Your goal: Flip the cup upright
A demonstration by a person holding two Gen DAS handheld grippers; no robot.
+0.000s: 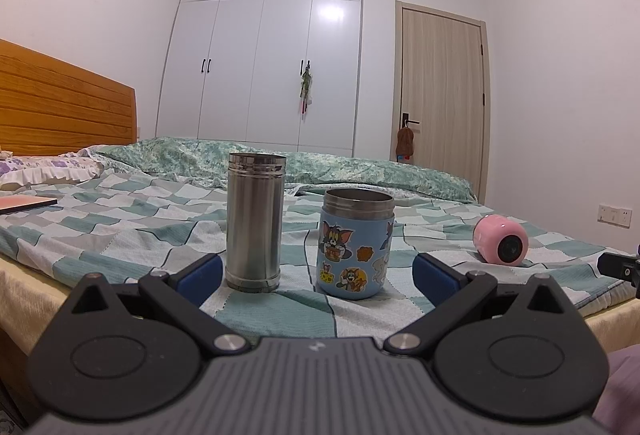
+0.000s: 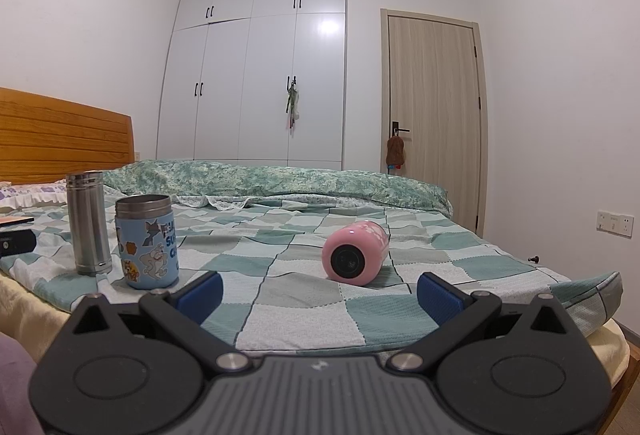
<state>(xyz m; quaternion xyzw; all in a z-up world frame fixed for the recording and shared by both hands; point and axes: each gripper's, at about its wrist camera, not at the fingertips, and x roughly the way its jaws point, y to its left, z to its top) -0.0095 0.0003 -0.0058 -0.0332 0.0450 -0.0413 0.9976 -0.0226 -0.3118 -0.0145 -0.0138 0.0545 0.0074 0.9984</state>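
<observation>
A pink cup (image 2: 355, 253) lies on its side on the checked bedspread, its dark base end facing me; it also shows at the right in the left wrist view (image 1: 500, 240). My right gripper (image 2: 319, 292) is open and empty, just short of the pink cup. My left gripper (image 1: 318, 277) is open and empty, its blue pads either side of a steel cup (image 1: 255, 222) and a blue cartoon cup (image 1: 355, 244), both standing upright. These two also show at the left in the right wrist view: steel cup (image 2: 88, 223), blue cup (image 2: 146, 242).
The bed (image 2: 460, 275) has a wooden headboard (image 1: 60, 103) at the left, a pillow (image 1: 44, 169) and a folded green quilt (image 2: 280, 179) at the back. A flat pink book (image 1: 24, 203) lies far left. The bed edge runs just under both grippers.
</observation>
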